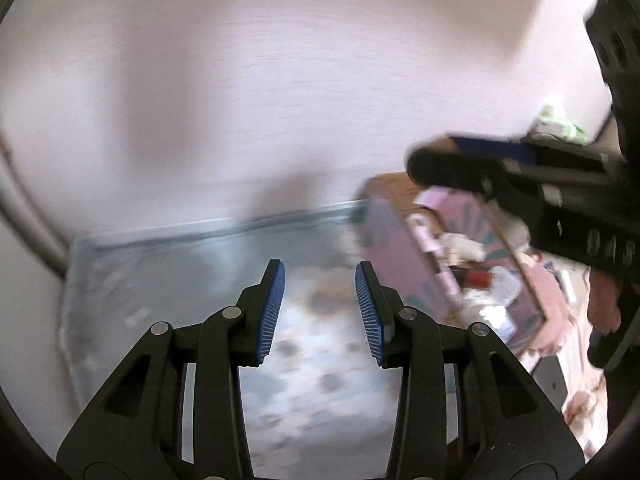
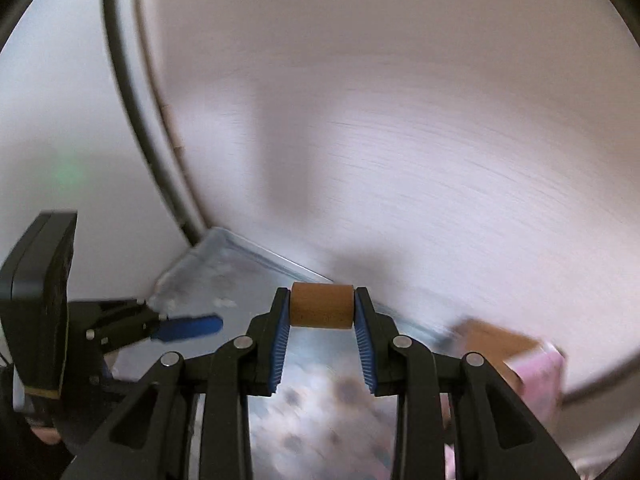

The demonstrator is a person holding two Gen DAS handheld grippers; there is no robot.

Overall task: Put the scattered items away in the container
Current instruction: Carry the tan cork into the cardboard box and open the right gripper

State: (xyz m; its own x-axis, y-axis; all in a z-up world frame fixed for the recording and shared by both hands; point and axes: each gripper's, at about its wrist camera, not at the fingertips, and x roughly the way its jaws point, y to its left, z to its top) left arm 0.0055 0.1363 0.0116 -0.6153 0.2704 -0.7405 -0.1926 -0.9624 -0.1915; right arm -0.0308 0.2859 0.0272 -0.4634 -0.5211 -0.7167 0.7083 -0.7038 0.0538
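While level above the tray (image 2: 248, 256), right tool (image 2: 322, 308) clamping cork cylinder (image 2: 322, 306).

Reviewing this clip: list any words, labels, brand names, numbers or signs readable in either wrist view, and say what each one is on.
None can be read.
Pink box: printed pattern only, motion-blurred; no lettering legible.
Items inside it: too blurred to show any label.
Brown cylinder in the right hand-held gripper: plain, no marking visible.
Left hand-held gripper: open, no markings visible.
Wall: blank.
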